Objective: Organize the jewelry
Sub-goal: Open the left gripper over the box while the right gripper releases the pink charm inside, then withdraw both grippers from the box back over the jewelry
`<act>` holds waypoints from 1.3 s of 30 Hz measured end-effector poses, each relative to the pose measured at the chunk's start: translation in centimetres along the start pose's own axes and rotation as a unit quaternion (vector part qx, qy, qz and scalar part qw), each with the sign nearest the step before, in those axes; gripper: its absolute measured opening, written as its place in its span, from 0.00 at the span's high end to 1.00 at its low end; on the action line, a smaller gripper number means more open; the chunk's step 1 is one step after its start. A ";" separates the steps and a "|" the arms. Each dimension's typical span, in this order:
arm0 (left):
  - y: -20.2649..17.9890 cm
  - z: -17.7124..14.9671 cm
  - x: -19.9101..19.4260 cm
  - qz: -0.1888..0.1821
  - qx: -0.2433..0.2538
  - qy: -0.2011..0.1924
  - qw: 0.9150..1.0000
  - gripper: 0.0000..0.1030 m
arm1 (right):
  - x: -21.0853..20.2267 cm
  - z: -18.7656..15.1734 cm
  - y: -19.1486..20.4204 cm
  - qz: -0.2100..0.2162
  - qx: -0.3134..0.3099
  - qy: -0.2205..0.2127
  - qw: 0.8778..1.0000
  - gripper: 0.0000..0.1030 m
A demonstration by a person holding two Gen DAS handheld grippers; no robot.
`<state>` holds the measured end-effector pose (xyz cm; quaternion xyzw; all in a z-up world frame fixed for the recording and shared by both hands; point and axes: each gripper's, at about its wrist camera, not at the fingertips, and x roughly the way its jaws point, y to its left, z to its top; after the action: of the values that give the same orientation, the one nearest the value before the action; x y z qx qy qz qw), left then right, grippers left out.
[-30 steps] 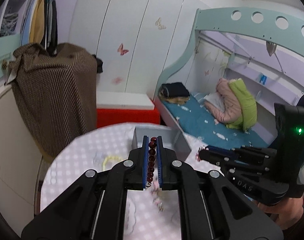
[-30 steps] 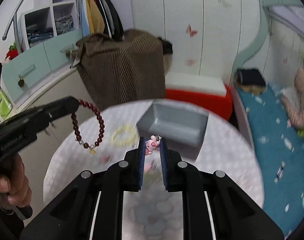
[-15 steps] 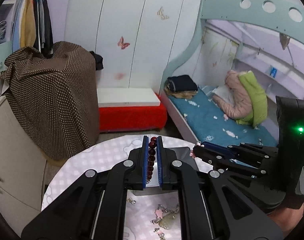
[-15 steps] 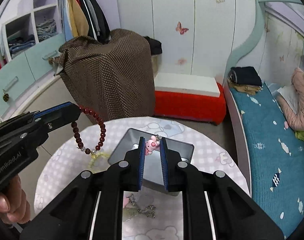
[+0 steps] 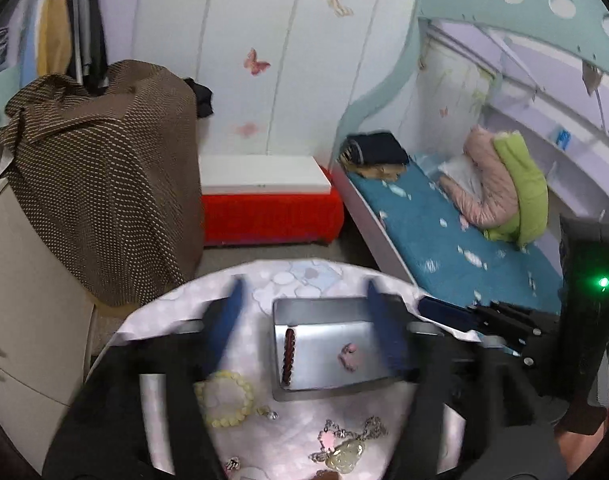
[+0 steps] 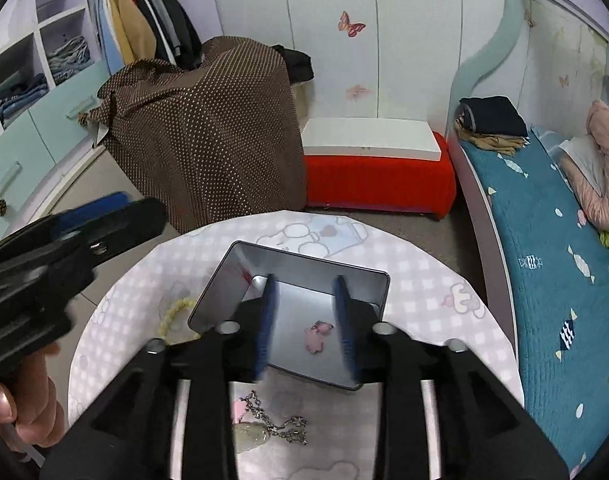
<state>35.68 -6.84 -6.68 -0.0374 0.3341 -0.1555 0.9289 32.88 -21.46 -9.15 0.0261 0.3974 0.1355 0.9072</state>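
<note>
A grey metal tray (image 5: 324, 306) stands on the round patterned table (image 5: 304, 276). In it a dark red bead bracelet (image 5: 289, 356) lies along the left wall, and a pink charm (image 5: 349, 356) rests on the floor. My left gripper (image 5: 305, 292) hovers over the tray, its jaws opening wide with nothing held. In the right wrist view my right gripper (image 6: 304, 284) also hangs above the tray (image 6: 288, 256). Its jaws are opening, and the pink charm (image 6: 318, 334) lies loose on the tray floor below them.
A pale yellow bead bracelet (image 5: 224, 398) lies left of the tray. Nearer me is a chain necklace with a pale pendant (image 5: 344, 448). Past the table are a brown-draped piece of furniture (image 5: 104, 180), a red bench (image 5: 268, 216) and a bed (image 5: 444, 240).
Both grippers moved forward over the tray and opened. The red bracelet left my left gripper and the pink charm left my right one; both now lie in the tray.
</note>
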 end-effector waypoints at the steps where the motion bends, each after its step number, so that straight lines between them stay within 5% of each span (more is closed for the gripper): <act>1: 0.3 0.1 -0.4 0.004 -0.005 -0.007 1.000 0.22 | -0.2 0.0 -0.1 0.001 0.003 -0.004 1.000 0.38; 3: 0.6 0.2 -1.0 0.012 -0.009 -0.014 1.000 0.12 | -0.9 0.1 -0.4 0.002 0.012 -0.019 1.000 0.27; 6: 1.1 0.1 -2.2 0.023 -0.018 -0.027 0.999 0.09 | -1.7 0.2 -0.9 -0.001 0.027 -0.034 0.999 0.07; 19: 1.9 -3.9 -9.5 0.101 -0.001 -0.087 0.991 0.06 | -7.3 -1.9 -0.5 -0.020 0.042 -0.082 0.996 0.07; 39: 3.1 -14.1 -11.5 0.131 -0.003 -0.047 0.990 0.06 | -9.2 -9.9 1.5 -0.040 0.030 -0.064 0.997 0.07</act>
<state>19.20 0.23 -11.17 -0.0035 0.2927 -0.0299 0.9557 19.41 -23.08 -9.14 0.0463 0.3433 0.0852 0.9342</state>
